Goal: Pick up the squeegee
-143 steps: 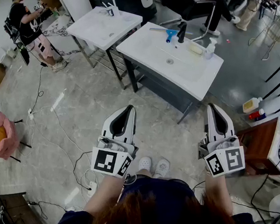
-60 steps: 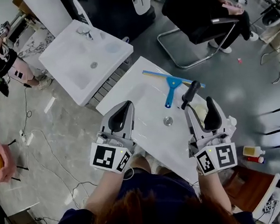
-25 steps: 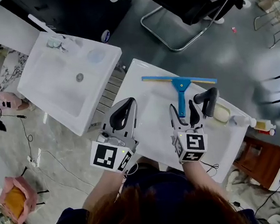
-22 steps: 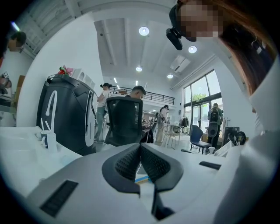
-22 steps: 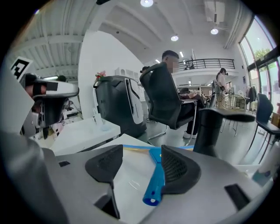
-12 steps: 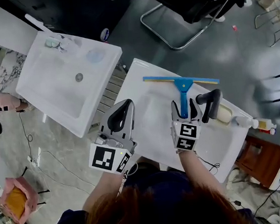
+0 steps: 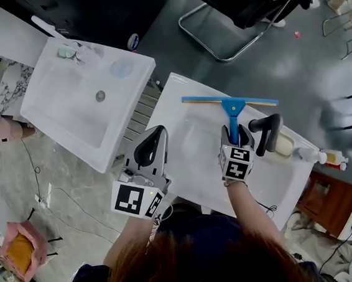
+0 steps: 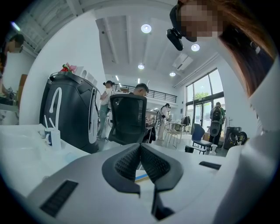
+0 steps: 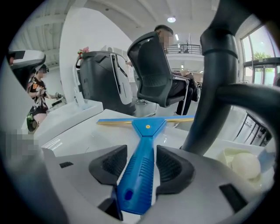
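right gripper (image 7: 233, 136) jaws just been closing, blue plastic T-shaped squeegee (image 9: 141, 173) handle between them, not clamped yet, blade ahead; left gripper (image 8: 140, 148) jaws together, empty

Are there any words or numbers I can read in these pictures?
No words or numbers can be read.
Cubes on the left hand-held gripper and right hand-held gripper: black-and-white square patterns, not letters.
Bottles at the right edge: labels too small to read.

Squeegee (image 7: 233, 111) was blue, its blade strip yellowish. Washbasin (image 7: 186, 145) was white, faucet (image 7: 270, 132) black, soap bar (image 7: 281, 145) cream.
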